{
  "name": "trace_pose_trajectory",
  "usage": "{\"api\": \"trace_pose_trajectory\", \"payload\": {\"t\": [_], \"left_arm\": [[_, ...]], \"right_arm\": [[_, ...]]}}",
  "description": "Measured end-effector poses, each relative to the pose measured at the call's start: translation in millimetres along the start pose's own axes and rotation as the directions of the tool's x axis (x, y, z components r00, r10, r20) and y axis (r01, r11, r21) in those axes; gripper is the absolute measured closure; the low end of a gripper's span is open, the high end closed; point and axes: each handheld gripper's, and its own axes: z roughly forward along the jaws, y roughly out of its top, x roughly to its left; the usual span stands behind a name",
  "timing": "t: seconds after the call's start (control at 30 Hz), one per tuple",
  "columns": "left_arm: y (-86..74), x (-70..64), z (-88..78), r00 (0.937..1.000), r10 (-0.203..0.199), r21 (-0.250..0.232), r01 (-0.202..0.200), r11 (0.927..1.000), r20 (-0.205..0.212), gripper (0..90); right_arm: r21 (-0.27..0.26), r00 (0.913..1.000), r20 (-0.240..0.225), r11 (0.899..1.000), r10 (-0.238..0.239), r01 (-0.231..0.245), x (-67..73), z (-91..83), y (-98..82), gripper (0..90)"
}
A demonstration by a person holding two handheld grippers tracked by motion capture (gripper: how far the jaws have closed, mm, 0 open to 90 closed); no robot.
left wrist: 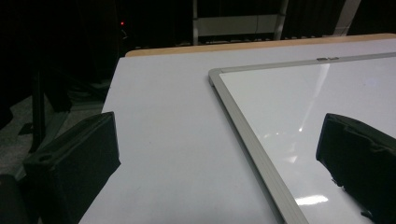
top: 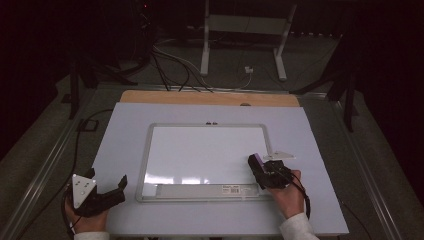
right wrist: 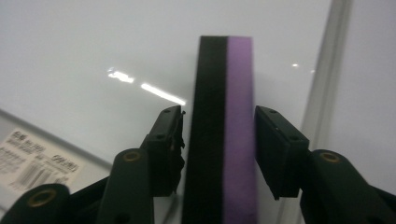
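Dark room; grey floor with cables (top: 170, 67) and a white stand (top: 245, 30) beyond the table. White table (top: 120, 140) with a wood strip (top: 200, 98) along the edge beyond the board.

Board (top: 200, 150): white, metal-framed, flat at table centre, blank, with glare streaks on its near half. Grey tray (top: 195, 190) along its near edge, with a barcode label (top: 231, 189) (text too small to read) toward the right end.

Right gripper (top: 257, 167): over the board's near right corner, held by the right hand (top: 287, 195), grey plate (top: 278, 156) on top, cable trailing back past the wrist. Jaws set one on each side of an eraser (right wrist: 226, 140), black layer on one side, purple on the other. In the right gripper view, both pads close against the eraser's faces, a thin gap possibly left at the purple side; gripped, as far as can be told. Eraser standing on edge, far end toward the board surface; contact with the board cannot be told. Board's right frame rail just beside the eraser; label below and to the left in that view.

Left gripper (top: 107, 192): off the board, near its near left corner, over bare table, held by the left hand (top: 87, 220), plate (top: 82, 190) on top. Jaws spread wide, nothing between them. In the left gripper view, one jaw over the table, the other over the board's left part, with the board's left frame rail running between them.
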Motion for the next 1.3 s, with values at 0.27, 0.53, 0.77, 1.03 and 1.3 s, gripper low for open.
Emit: {"api": "trace_pose_trajectory", "payload": {"t": [0.27, 0.53, 0.77, 1.03, 1.3], "left_arm": [[-0.1, -0.2, -0.3, 1.0000, 0.000, 0.000, 0.000, 1.0000, -0.004, 0.2], [0.1, 0.3, -0.8, 1.0000, 0.001, 0.000, -0.001, 1.0000, -0.005, 0.2], [0.1, -0.1, -0.8, 1.0000, 0.000, 0.000, 0.000, 1.0000, -0.006, 0.2], [0.2, -0.6, -0.8, 1.0000, 0.001, -0.001, -0.001, 1.0000, -0.006, 0.2], [0.2, -0.8, -0.6, 1.0000, 0.002, 0.000, -0.002, 1.0000, -0.006, 0.3]], "right_arm": [[-0.034, 0.9997, 0.025, 0.999, -0.006, 0.006, 2.1, 12.0, 10.6, 57.7], [-0.013, 0.9925, 0.087, 0.996, 0.086, -0.085, 8.3, 13.9, 11.5, 63.5], [-0.024, 0.9812, 0.134, 0.990, 0.139, -0.137, 6.4, 10.1, 6.4, 63.5], [-0.031, 0.9676, 0.164, 0.981, 0.192, -0.190, 1.7, 6.0, 2.1, 63.5], [-0.030, 0.9591, 0.180, 0.976, 0.219, -0.217, -2.6, 1.0, -2.5, 63.4]]}}
